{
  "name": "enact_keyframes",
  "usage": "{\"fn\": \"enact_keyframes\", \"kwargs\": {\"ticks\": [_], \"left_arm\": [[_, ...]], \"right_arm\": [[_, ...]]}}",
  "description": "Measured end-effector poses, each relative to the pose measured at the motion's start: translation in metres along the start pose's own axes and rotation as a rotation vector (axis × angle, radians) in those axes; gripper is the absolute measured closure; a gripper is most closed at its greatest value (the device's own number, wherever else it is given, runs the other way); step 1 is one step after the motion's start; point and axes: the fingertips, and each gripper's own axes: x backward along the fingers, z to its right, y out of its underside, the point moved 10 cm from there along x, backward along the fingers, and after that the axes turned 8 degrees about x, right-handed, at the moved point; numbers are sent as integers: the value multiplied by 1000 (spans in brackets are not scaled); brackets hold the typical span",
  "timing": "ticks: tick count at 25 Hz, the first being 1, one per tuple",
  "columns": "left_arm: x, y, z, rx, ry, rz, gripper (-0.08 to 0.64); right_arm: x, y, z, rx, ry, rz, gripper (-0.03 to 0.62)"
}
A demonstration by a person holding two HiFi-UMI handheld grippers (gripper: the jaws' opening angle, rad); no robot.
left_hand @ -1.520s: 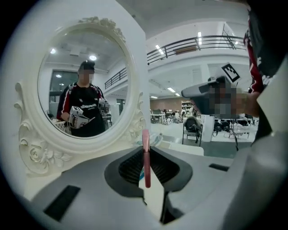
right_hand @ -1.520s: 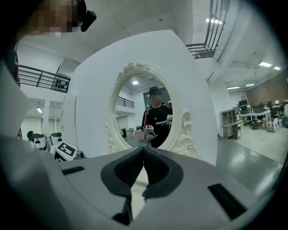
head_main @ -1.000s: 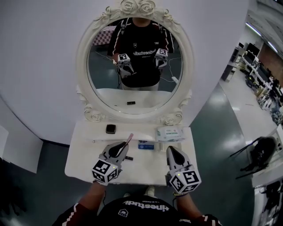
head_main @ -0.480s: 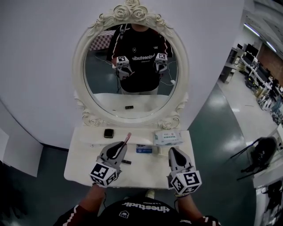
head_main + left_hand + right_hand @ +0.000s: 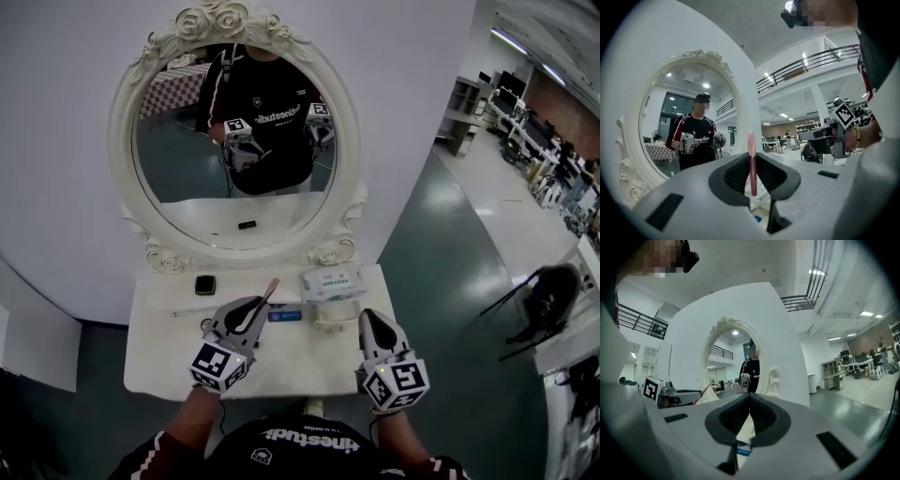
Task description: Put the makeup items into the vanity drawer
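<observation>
My left gripper [image 5: 255, 304] is shut on a slim pink makeup stick [image 5: 270, 290], which pokes up past the jaws toward the mirror. In the left gripper view the pink stick [image 5: 752, 161] stands upright between the dark pads [image 5: 736, 174]. My right gripper [image 5: 367, 318] hovers over the right front of the white vanity top [image 5: 291, 361] with its jaws shut and nothing in them; in the right gripper view, the right gripper [image 5: 749, 402] shows its pads meeting. A small blue item [image 5: 284, 316] lies between the two grippers. No drawer shows.
A black compact [image 5: 205, 285] and a thin pale stick [image 5: 187, 312] lie at the left of the top. A pack of wipes [image 5: 330, 281] sits at the back right. The oval mirror [image 5: 234, 141] stands behind. Green floor drops away on the right.
The head view has swung, so the vanity and mirror now sit further left and lower. Both grippers keep their places over the top; the left still holds the pink stick.
</observation>
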Motion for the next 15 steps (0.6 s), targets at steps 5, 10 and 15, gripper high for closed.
{"fn": "enact_keyframes", "kwargs": {"ticks": [5, 10, 15], "left_arm": [[-28, 6, 15, -21, 54, -12, 512], [-59, 16, 35, -48, 117, -34, 512], [-94, 27, 54, -113, 174, -57, 512]], "right_arm": [[13, 10, 22, -12, 46, 2, 589], [26, 21, 45, -25, 94, -6, 589], [35, 29, 66, -31, 131, -8, 589]]}}
